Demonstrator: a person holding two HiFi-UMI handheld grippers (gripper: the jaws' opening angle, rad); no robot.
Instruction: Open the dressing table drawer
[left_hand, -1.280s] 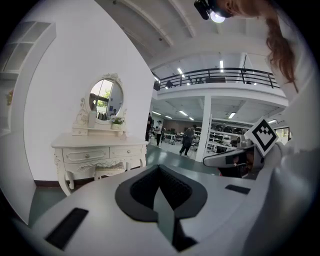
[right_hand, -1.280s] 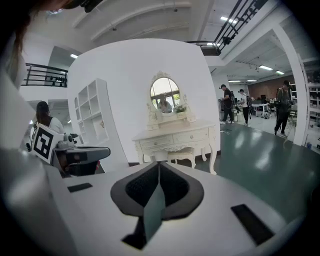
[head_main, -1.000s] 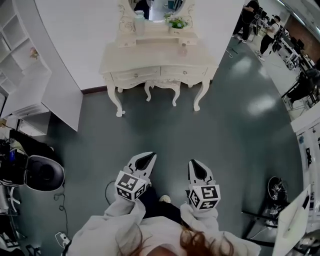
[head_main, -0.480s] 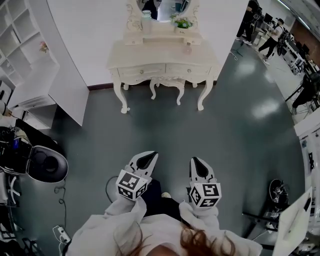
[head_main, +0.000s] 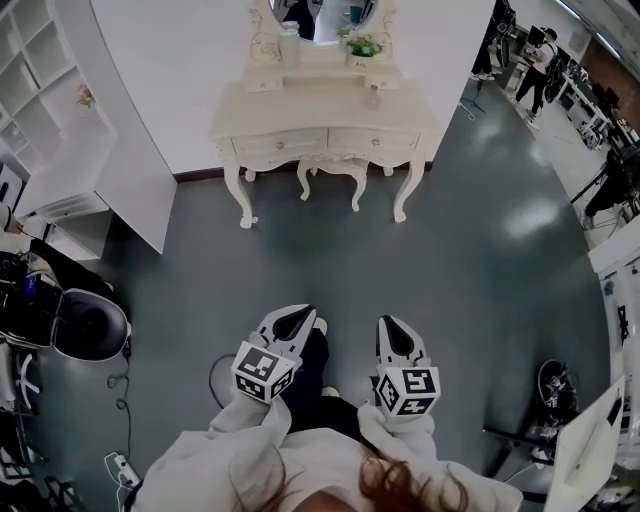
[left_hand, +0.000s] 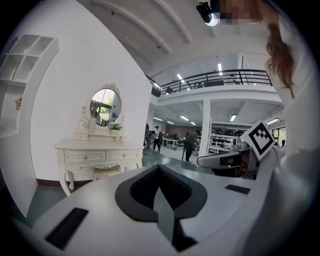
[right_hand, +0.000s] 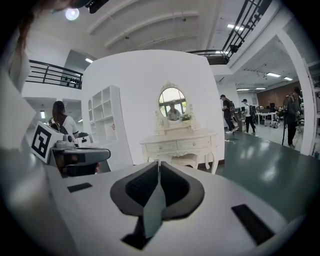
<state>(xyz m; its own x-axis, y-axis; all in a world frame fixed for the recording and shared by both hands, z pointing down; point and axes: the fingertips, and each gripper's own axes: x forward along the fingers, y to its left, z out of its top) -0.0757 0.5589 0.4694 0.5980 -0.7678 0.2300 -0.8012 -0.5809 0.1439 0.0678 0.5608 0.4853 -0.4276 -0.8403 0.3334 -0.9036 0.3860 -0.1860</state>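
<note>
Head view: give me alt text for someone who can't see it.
Looking steeply down, a person holds the left gripper and right gripper, both shut and empty, over a grey floor, pointing towards a cream dressing table well ahead against a white wall. Its two drawers are closed; white shelves stand to the left.

white sleeves (head_main: 235, 440); left gripper (head_main: 306, 311) and right gripper (head_main: 385, 322) white — black-padded jaws, marker cubes (head_main: 262, 370).
</note>
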